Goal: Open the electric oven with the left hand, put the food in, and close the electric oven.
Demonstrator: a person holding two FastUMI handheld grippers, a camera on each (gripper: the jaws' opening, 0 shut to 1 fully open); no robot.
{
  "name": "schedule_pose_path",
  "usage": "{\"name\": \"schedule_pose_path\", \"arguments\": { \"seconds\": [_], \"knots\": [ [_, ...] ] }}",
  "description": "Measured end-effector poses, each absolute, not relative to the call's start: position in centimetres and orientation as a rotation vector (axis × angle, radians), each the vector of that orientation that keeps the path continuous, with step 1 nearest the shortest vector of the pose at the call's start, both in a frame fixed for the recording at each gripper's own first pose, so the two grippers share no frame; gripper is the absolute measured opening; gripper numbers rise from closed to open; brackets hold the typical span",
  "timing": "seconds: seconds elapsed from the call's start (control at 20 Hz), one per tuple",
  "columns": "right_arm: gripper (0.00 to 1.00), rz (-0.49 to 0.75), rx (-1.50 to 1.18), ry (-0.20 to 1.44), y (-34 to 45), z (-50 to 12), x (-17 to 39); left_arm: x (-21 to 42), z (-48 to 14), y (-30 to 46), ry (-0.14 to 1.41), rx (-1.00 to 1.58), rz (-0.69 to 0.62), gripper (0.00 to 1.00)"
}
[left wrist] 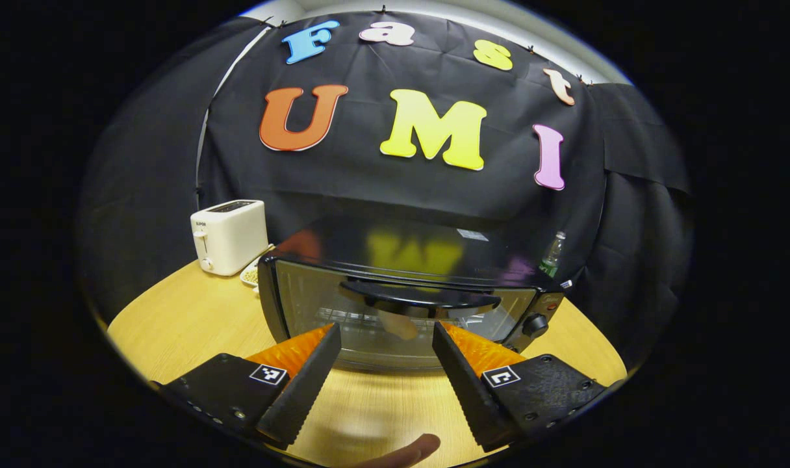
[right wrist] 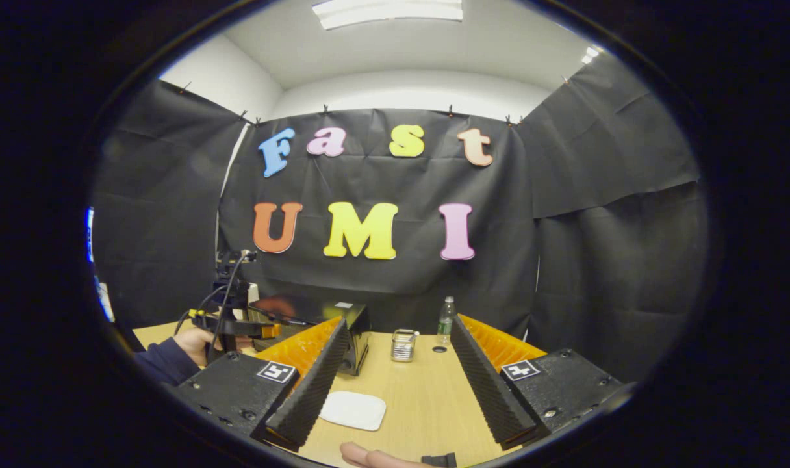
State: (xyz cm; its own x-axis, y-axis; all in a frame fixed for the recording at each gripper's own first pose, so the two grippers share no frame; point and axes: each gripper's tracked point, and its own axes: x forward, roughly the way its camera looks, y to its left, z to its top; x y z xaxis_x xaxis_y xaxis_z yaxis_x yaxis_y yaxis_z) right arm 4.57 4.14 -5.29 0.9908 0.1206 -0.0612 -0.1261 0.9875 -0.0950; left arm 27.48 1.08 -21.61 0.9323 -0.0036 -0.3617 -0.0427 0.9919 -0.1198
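**Oven shut with food inside, both grippers free**

Your booth is draped in black cloth around a pale wooden table (left wrist: 193, 318), and on it the electric oven (left wrist: 401, 305) stands squarely in front of your left gripper (left wrist: 385, 370). Its glass door (left wrist: 369, 325) is up and closed, the dark handle (left wrist: 421, 296) across the top edge untouched. Through the glass you can make out a pale, longish piece of food (left wrist: 398, 323) on the wire rack, though the reflection blurs it. Your left gripper's fingers stand wide apart, holding nothing, near the door but not touching it. A white toaster (left wrist: 229, 235) sits at the oven's far left.

From the right gripper view, your right gripper (right wrist: 398, 390) is also spread open and empty, over a bare white plate (right wrist: 354, 410), with a small jar (right wrist: 403, 345) and a plastic bottle (right wrist: 445, 322) beyond it. Judging from the empty plate, the food behind glass and the closed door, opening, loading and closing all look done; little seems left but to draw back
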Motion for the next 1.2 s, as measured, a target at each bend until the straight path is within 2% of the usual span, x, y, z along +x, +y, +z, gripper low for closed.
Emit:
{"name": "schedule_pose_path", "arguments": {
  "seconds": [0.4, 0.55, 0.75, 0.95, 1.2],
  "knots": [
    [0.96, 0.111, -0.083, 0.035, 4.0, -4.5, 3.6, 20.6, -14.8, -0.9, 0.235, -0.108, -0.04, 0.94],
    [0.96, 0.071, -0.065, -0.023, 3.4, -2.7, 2.9, 18.3, -11.8, -1.1, 0.188, -0.049, -0.036, 0.94],
    [0.96, 0.083, -0.066, -0.039, 4.1, -2.5, 2.2, 14.7, -8.1, -1.8, 0.139, -0.007, -0.016, 0.94],
    [0.96, 0.068, -0.031, -0.046, 3.5, -2.3, 1.9, 10.4, -3.6, -3.2, 0.022, 0.016, -0.029, 0.94],
    [0.96, 0.06, -0.018, -0.047, 3.1, -2.3, 0.9, 5.3, -2.0, -3.4, -0.016, 0.013, -0.03, 0.94]
  ]
}}
